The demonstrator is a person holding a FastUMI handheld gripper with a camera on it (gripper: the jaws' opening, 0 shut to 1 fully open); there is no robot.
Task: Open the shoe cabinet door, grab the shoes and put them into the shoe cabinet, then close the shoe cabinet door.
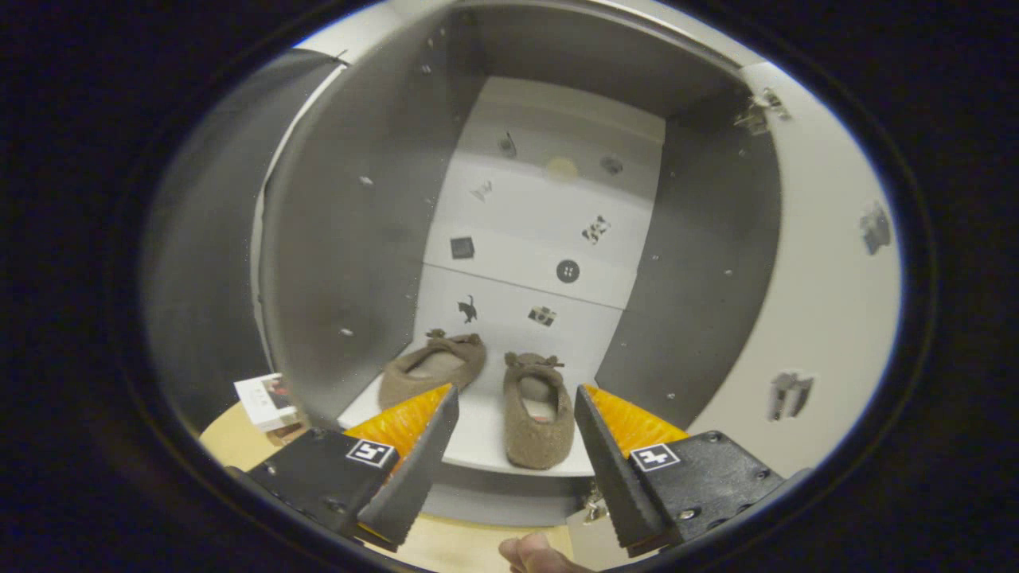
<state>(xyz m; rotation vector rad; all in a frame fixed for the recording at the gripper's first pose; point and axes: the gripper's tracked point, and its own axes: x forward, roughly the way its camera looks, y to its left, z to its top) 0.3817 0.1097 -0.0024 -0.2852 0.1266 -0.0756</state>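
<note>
We see our claw (516,414) spread apart and empty. Both brown slippers (540,410) already sit on the shoe cabinet's bottom shelf (478,446) just ahead of the fingers. The door (828,294) stands open beyond the right finger; closing it remains.

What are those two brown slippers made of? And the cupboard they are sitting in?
The two brown fuzzy slippers look like felted wool or fleece: their surface is matte and nubbly, with soft knotted bows. The grey-and-white shoe cabinet looks like smooth laminated board, flat and even, with rows of small peg holes and metal hinges; I cannot tell what lies under the coating. The gripper is open, its fingers on either side of one slipper.
</note>
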